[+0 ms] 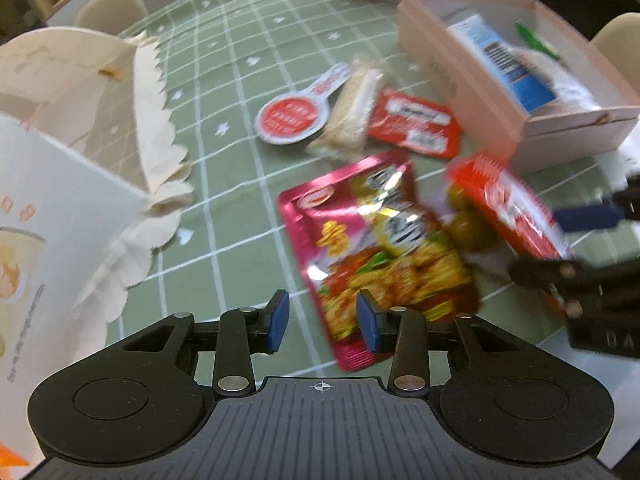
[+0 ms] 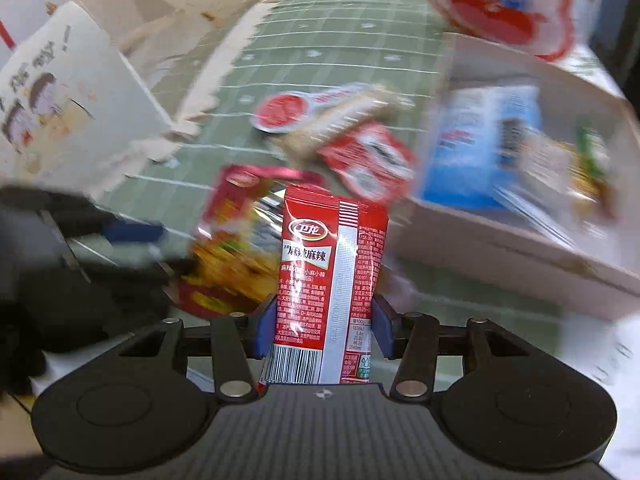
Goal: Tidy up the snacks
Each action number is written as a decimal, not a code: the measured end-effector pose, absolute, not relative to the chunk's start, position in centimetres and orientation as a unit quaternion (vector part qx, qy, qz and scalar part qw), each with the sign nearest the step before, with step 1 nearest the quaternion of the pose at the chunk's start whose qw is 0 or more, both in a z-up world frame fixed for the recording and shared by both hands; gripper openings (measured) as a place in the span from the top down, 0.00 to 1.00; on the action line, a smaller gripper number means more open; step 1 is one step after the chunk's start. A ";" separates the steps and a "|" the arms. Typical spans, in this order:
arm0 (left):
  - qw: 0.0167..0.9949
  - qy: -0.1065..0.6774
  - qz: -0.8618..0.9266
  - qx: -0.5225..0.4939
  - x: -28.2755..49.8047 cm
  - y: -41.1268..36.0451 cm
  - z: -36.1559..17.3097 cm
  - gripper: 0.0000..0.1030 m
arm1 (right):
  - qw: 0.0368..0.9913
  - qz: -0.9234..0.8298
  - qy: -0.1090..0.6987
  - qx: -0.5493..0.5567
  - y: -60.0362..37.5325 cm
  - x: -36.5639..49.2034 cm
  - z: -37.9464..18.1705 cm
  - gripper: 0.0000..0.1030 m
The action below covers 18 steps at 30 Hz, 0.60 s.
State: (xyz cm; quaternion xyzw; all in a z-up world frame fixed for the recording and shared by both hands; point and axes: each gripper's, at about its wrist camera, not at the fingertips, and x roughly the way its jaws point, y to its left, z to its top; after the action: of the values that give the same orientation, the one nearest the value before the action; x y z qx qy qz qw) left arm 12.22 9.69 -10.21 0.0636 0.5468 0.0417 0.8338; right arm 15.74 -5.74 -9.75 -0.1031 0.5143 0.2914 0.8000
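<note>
Between the right tool's [image 2: 323,326] clamping pads, a red snack packet [image 2: 334,280]; left tool [image 1: 323,322] agape, empty.

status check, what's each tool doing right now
Right tool shut on red snack packet. Left tool open, empty, above pink pouch. Pink box unobstructed.

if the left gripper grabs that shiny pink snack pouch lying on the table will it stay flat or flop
The pink pouch looks like thin foil film with creases and glare, so it would probably sag and crinkle when lifted by one edge. It lies flat and thin on the green tablecloth, so it is likely light. The glossy surface may slip between the pads.
</note>
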 end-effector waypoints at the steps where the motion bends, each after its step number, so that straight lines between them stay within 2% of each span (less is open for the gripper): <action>1: 0.835 0.546 0.035 0.060 12.4 9.3 -10.1 0.59 | 0.804 0.281 0.514 -0.104 -6.8 15.3 -9.9 0.54; 12: 0.834 0.548 -0.013 0.062 14.1 5.7 -10.8 0.57 | 0.846 0.214 0.477 -0.108 -11.7 12.4 -9.8 0.55; 17: 0.832 0.547 -0.012 0.088 13.7 5.8 -11.0 0.55 | 0.848 0.212 0.475 -0.103 -12.1 12.0 -10.4 0.49; 18: 0.832 0.548 -0.008 0.092 13.4 6.1 -11.0 0.55 | 0.849 0.213 0.471 -0.105 -12.1 11.9 -10.4 0.45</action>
State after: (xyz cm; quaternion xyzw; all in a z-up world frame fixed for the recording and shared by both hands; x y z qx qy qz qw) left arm 13.42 6.11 -11.00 0.0917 0.5476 -0.0083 0.8316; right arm 11.95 -12.12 -10.37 -0.1050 0.4714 0.2130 0.8494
